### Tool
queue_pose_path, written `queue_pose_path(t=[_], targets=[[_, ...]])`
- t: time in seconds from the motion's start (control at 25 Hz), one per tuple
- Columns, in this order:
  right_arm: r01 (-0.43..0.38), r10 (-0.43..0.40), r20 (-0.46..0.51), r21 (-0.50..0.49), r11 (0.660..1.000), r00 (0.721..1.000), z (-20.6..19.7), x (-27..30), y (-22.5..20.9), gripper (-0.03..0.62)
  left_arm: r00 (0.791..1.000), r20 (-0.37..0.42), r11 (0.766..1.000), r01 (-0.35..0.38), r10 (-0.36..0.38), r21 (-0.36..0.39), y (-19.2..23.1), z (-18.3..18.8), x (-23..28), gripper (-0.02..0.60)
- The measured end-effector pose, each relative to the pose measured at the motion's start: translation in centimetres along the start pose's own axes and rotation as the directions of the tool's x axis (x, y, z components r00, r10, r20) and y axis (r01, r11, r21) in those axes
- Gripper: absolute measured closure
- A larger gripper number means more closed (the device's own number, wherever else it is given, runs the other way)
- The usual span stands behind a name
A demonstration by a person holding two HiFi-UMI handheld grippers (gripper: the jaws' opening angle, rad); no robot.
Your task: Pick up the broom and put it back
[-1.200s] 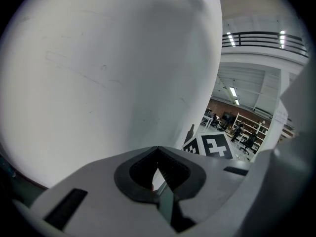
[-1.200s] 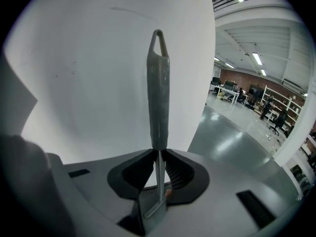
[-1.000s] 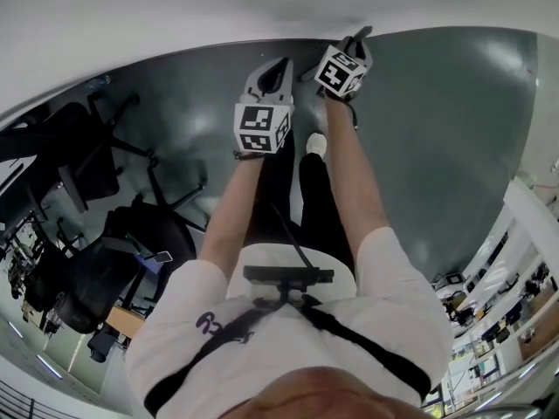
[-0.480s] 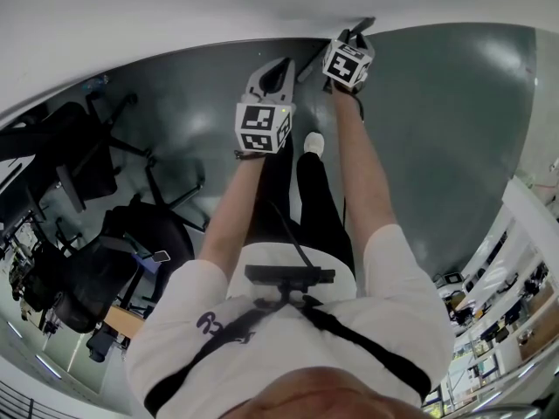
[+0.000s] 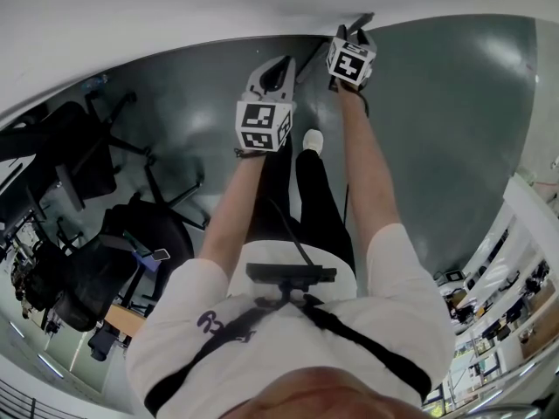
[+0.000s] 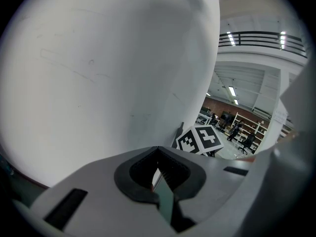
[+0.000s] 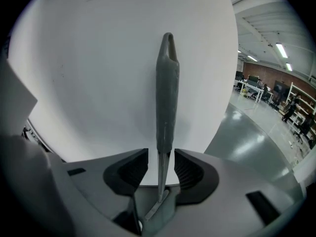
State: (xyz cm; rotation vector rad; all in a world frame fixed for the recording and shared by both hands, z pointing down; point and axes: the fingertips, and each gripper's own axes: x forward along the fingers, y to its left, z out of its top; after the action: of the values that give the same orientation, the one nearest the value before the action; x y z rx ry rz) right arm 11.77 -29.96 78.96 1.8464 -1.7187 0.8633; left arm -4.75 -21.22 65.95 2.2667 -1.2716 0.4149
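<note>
The right hand-held gripper (image 7: pixel 161 166) has been edged toward the wall (image 7: pixel 98 83), its jaws just opened off the broom handle (image 7: pixel 167 93) between them; the left hand-held gripper (image 6: pixel 158 168) is closed, empty.

Broom (image 7: pixel 166 93) in frt of wall (image 7: pixel 89 83); chairs (image 5: pixel 96 264) L of person (image 5: pixel 288 330).

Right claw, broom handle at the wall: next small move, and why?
Probably draw the right claw straight back off the broom handle, keeping it centred. Its jaws have just been opening; the handle stands between them with a gap on each side, upright against the white wall, so it looks released.
</note>
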Motion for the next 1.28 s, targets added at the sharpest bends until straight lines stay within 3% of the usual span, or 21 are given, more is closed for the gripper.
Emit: queue_pose_path(t=[0.36, 0.76, 0.84, 0.92, 1.28], targets=[[-0.074, 0.074, -0.043, -0.002, 0.997, 0.996, -1.3, -0.2, -0.7, 0.433, 1.000, 0.000, 1.000, 0.007, -0.007, 0.000, -1.3, -0.2, 0.3, 0.569], [-0.102, 0.102, -0.023, -0.039, 0.994, 0.995, -0.8, -0.6, -1.7, 0.436, 1.000, -0.008, 1.000, 0.007, -0.007, 0.000, -2.2, -0.9, 0.3, 0.569], [-0.095, 0.094, -0.025, -0.049, 0.994, 0.995, -0.9, -0.7, -1.9, 0.441, 1.000, -0.010, 1.000, 0.004, -0.004, -0.003, -2.1, -1.1, 0.2, 0.569], [-0.076, 0.075, -0.017, -0.053, 0.996, 0.997, -1.0, -0.8, -2.2, 0.507, 1.000, -0.011, 1.000, 0.004, -0.004, -0.004, -2.1, -1.3, 0.2, 0.569], [-0.044, 0.044, -0.008, -0.032, 0.999, 0.999, -1.4, -0.6, -2.6, 0.513, 1.000, -0.010, 1.000, -0.003, 0.003, -0.008, -2.1, -1.7, 0.3, 0.569]])
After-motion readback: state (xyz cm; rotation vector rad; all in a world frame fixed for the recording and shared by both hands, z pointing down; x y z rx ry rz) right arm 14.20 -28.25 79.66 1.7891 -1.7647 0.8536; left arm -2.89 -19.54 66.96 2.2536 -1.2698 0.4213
